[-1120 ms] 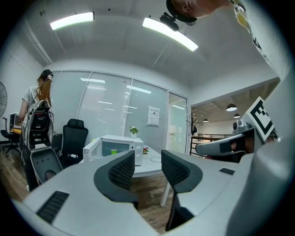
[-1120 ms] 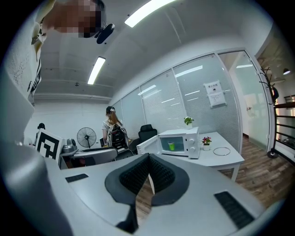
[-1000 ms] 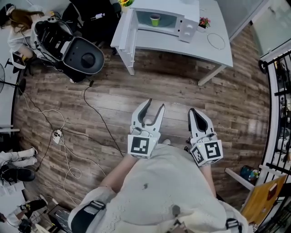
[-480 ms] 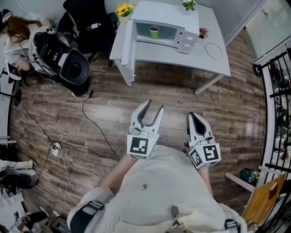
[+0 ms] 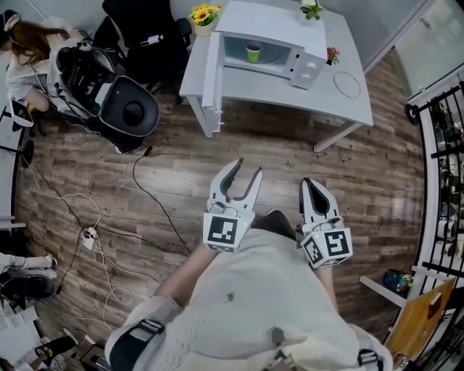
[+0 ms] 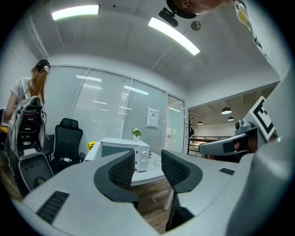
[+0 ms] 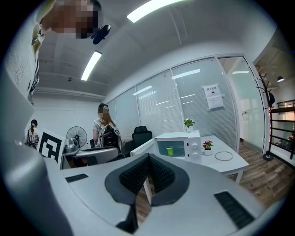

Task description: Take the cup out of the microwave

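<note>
With left gripper (image 5: 248,167) apart and right gripper (image 5: 308,182) together, we'd pinch the upper-centre cup (image 5: 253,52), seemingly light and crushable, by its wall.

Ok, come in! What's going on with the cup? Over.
Left gripper open, right gripper shut, both empty. Cup inside microwave on table. Door open, nothing blocking cup.

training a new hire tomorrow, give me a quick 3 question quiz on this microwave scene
1. True or false: the microwave has its door open.
2. Where is the green cup? A on top of the microwave, B inside it, C beside it.
3. Fill in: the left gripper has its jaws apart, the right gripper has its jaws ____.
Key: 1 true; 2 B; 3 shut.
</note>
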{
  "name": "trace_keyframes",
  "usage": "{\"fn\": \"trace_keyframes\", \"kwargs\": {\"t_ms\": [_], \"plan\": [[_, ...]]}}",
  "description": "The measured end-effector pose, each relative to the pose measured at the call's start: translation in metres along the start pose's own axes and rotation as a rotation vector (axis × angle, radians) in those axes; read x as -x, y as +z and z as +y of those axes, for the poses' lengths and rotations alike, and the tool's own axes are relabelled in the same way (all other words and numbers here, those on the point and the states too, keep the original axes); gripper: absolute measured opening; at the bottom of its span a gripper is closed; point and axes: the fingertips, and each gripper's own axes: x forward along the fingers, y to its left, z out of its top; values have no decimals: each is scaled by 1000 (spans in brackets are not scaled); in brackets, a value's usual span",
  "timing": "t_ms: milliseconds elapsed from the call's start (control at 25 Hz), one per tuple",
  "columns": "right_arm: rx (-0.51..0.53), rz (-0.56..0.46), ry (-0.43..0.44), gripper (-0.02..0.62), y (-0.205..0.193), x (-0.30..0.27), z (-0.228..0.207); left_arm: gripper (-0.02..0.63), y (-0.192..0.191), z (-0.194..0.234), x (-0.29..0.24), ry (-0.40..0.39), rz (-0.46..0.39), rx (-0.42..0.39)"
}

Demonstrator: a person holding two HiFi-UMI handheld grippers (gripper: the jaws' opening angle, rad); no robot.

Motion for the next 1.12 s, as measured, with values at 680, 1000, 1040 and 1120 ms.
{"fn": "trace_keyframes", "kwargs": {"t_ms": [680, 1000, 1040, 1120], "plan": [[-3, 11, 51, 9, 14, -74, -41, 192, 0, 34, -57, 67, 18, -19], [-12, 30, 91, 9, 24, -131, -95, 192, 0, 46, -129, 101, 10, -23], [-14, 27, 93, 9, 28, -139, -102, 192, 2, 49, -138, 108, 8, -23], [-12, 19, 106, 9, 36, -154, -116, 192, 1, 53, -157, 121, 20, -24]]}}
